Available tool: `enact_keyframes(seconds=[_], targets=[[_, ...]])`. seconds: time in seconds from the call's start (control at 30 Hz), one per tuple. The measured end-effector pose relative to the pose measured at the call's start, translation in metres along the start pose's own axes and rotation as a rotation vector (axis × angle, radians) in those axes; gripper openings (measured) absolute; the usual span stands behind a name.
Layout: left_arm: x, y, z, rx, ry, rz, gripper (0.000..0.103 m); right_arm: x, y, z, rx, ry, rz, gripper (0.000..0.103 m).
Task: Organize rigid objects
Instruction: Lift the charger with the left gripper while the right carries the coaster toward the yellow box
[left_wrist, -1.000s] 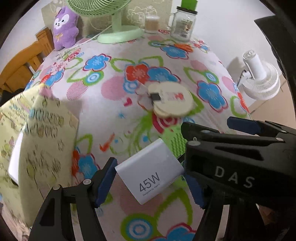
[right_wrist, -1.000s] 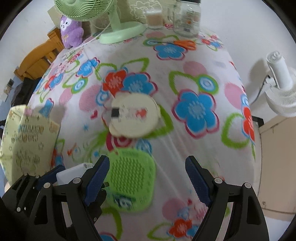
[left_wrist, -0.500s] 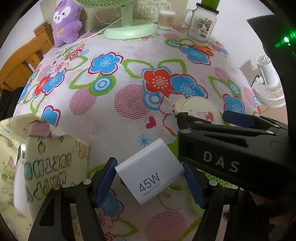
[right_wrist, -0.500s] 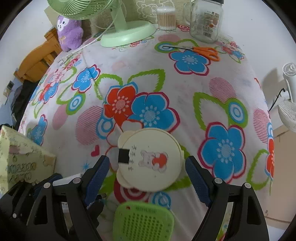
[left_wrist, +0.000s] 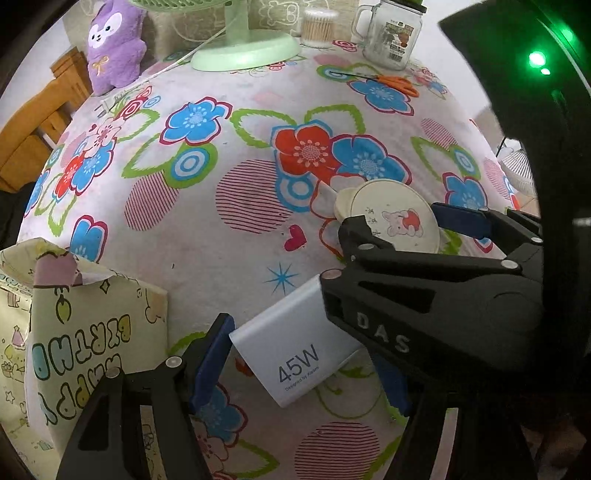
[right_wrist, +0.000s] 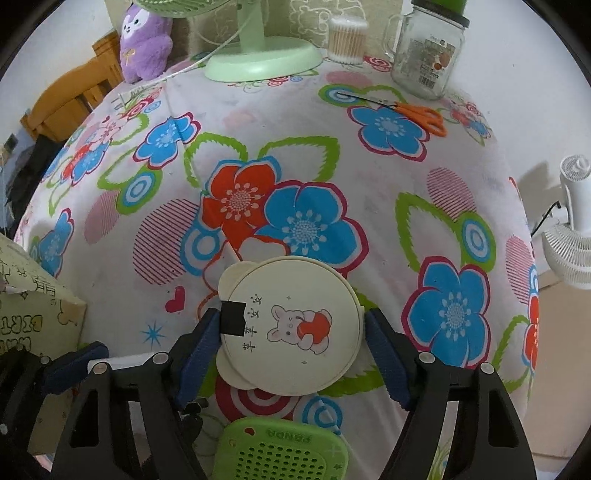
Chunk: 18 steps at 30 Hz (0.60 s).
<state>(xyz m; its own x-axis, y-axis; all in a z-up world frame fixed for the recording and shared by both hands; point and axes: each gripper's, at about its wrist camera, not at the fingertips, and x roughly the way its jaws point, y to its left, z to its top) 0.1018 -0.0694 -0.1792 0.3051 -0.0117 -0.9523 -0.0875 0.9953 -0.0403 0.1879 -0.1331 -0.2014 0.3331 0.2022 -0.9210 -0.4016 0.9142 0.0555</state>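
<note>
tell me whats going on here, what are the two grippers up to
A person is tidying a flowered table with a handheld gripper in each hand. The left gripper is shut on a white 45W charger, holding it above the tablecloth. The right gripper is closing around a round cream case with a bunny picture, which lies flat between its blue pads. A green perforated case lies just below it.

I see a table under a flowered cloth (right_wrist: 369, 206), white walls (right_wrist: 517, 55), a wooden chair (right_wrist: 70, 99) at left and a white fan (right_wrist: 572, 236) at right.
</note>
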Motion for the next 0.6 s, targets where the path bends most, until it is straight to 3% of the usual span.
enact_keyframes(seconds=[0.6], targets=[[-0.029, -0.017, -0.02, 0.001, -0.062, -0.02, 0.074, -0.053, -0.009, -0.04, 0.031, -0.013, -0.009, 0.079]])
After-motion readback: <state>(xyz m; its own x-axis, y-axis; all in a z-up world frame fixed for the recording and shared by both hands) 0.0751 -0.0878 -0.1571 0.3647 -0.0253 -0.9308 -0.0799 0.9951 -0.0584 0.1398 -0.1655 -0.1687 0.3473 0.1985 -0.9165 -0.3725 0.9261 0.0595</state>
